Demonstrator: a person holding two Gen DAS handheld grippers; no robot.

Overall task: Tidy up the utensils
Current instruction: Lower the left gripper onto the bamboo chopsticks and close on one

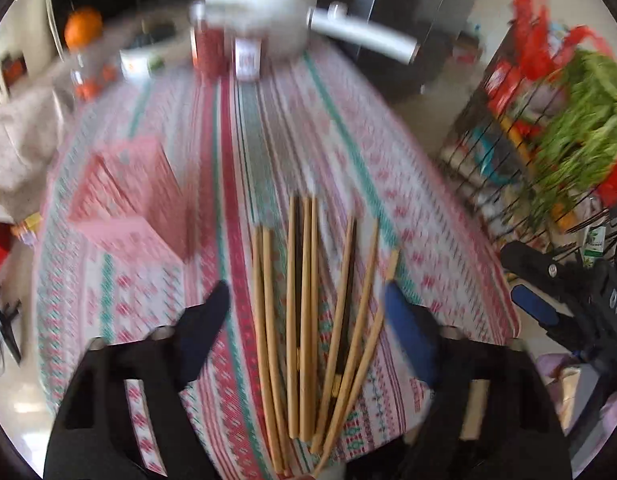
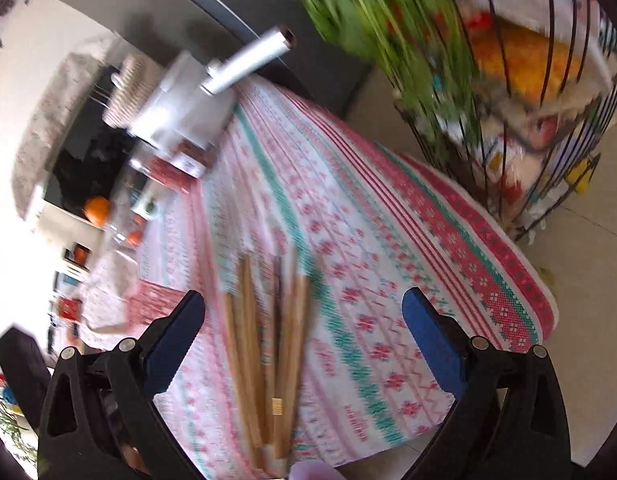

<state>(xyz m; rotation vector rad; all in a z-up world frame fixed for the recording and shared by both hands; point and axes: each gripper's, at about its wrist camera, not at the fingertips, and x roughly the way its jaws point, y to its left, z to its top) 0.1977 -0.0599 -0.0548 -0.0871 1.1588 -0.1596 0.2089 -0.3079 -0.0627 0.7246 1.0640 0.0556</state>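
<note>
**Chopsticks between the left tool's pads**

Left tool (image 1: pixel 306 308) spread apart, straddling the fanned chopsticks (image 1: pixel 308 320) untouched on the striped counter (image 1: pixel 408 184). Long axes running straight ahead, along the fingers. Right tool (image 2: pixel 304 312) gaping too, chopsticks left of centre. Left hand apparently nearer.
</note>
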